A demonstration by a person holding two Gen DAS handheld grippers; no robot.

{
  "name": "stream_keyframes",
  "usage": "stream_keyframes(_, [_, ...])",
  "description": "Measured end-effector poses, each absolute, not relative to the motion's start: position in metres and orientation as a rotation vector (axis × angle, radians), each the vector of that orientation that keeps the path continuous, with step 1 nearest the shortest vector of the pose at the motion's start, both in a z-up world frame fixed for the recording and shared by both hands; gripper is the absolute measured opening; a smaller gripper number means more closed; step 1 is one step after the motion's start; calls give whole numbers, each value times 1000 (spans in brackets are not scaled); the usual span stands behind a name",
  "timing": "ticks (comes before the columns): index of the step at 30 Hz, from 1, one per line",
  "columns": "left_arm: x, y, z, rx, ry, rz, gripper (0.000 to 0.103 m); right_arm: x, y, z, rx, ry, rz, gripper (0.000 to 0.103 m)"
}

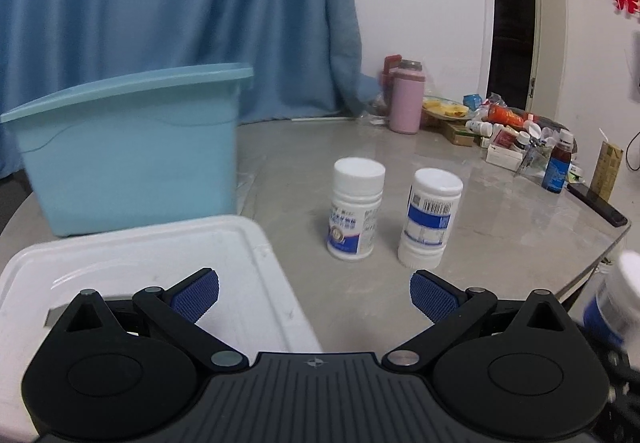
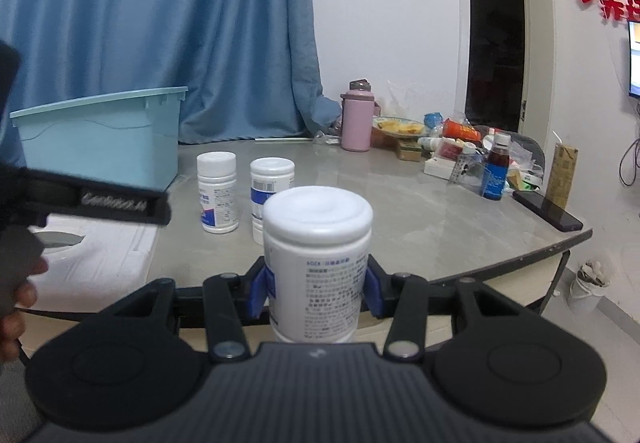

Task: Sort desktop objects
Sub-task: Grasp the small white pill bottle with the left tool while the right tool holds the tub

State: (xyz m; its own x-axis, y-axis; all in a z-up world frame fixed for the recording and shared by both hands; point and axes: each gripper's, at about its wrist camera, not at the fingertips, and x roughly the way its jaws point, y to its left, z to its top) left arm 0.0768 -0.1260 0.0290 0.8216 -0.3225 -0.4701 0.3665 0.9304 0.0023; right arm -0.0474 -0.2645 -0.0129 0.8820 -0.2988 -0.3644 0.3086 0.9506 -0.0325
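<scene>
Two white pill bottles with blue labels stand side by side on the grey table, the left one [image 1: 356, 209] [image 2: 216, 192] and the right one [image 1: 430, 217] [image 2: 269, 179]. My left gripper [image 1: 314, 295] is open and empty, just short of them, partly over a white lid [image 1: 132, 259]. My right gripper [image 2: 316, 289] is shut on a third white pill bottle [image 2: 318, 263], held upright above the table's near edge; it shows blurred in the left wrist view [image 1: 616, 303].
A light blue plastic bin [image 1: 128, 147] [image 2: 104, 135] stands at the left behind the white lid [image 2: 96, 255]. A pink flask [image 1: 406, 97], medicine clutter [image 2: 472, 147], a dark syrup bottle [image 2: 496, 167], a carton [image 2: 562, 175] and a black phone [image 2: 548, 215] occupy the far right.
</scene>
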Motion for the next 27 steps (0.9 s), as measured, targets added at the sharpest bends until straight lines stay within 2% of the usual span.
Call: stream_keyframes(27, [180,-197,7,138,512,-438,103,-13,-298,-29,51,426,-400,48])
